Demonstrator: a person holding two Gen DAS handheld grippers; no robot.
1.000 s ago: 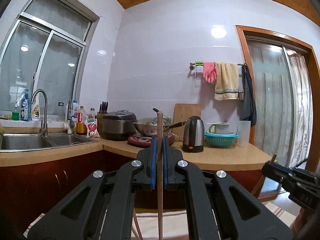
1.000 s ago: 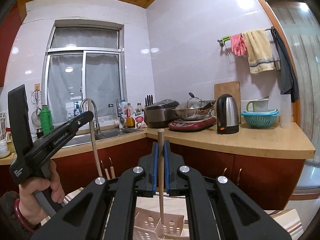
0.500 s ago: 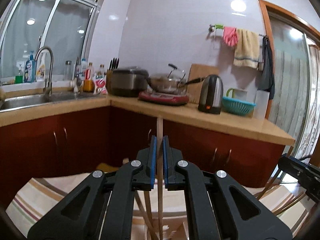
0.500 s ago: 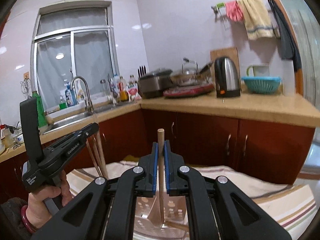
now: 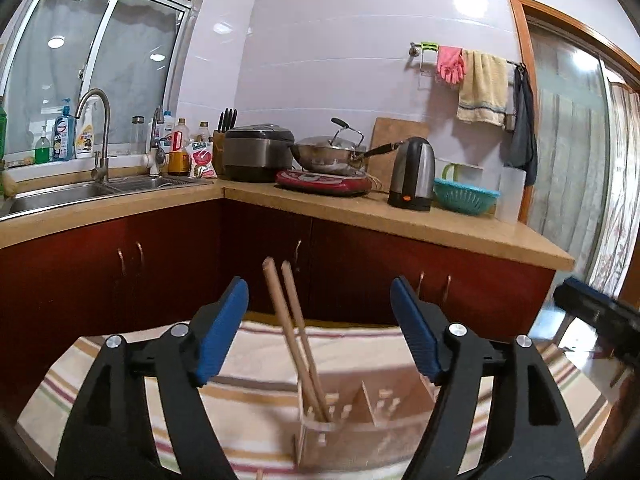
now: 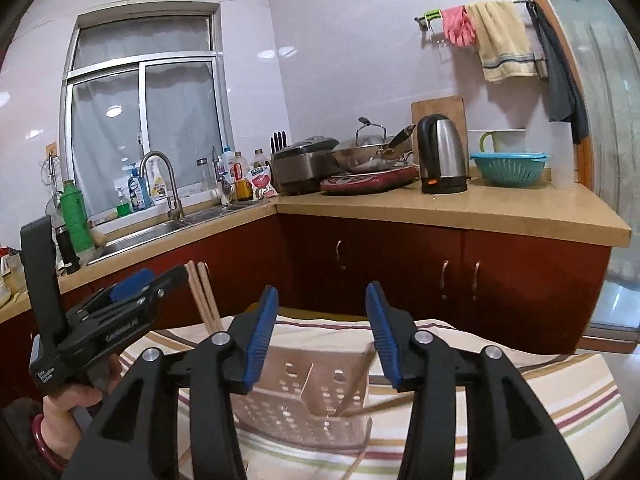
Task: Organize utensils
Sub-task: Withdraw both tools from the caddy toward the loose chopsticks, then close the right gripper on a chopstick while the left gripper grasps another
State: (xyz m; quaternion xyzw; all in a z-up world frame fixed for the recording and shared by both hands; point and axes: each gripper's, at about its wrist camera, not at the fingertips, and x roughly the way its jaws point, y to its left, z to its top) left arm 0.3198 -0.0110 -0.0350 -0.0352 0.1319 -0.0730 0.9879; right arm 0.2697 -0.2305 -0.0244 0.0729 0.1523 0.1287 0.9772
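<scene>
A translucent perforated utensil holder (image 5: 360, 410) (image 6: 304, 396) stands on a striped cloth. Two wooden chopsticks (image 5: 294, 332) (image 6: 204, 296) stand in its left compartment and lean left. They sit between the blue pads of my left gripper (image 5: 318, 286) (image 6: 168, 280), whose jaws are opening and touch neither stick. My right gripper (image 6: 322, 290) hovers over the holder with its jaws opening and nothing between the pads. Below it another chopstick (image 6: 376, 404) lies slanted inside the holder. The right gripper's black tip (image 5: 592, 312) shows at the right edge of the left wrist view.
The striped cloth (image 5: 256, 364) covers the table under the holder. A hand (image 6: 76, 396) holds the left gripper. Behind stand red cabinets (image 6: 400, 264) and an L-shaped counter (image 5: 400, 220) with sink, rice cooker, wok, kettle (image 5: 412, 176) and a teal basket.
Both grippers sank toward the holder and their jaws, each shut on a chopstick before, came apart. The released chopsticks now rest in the holder.
</scene>
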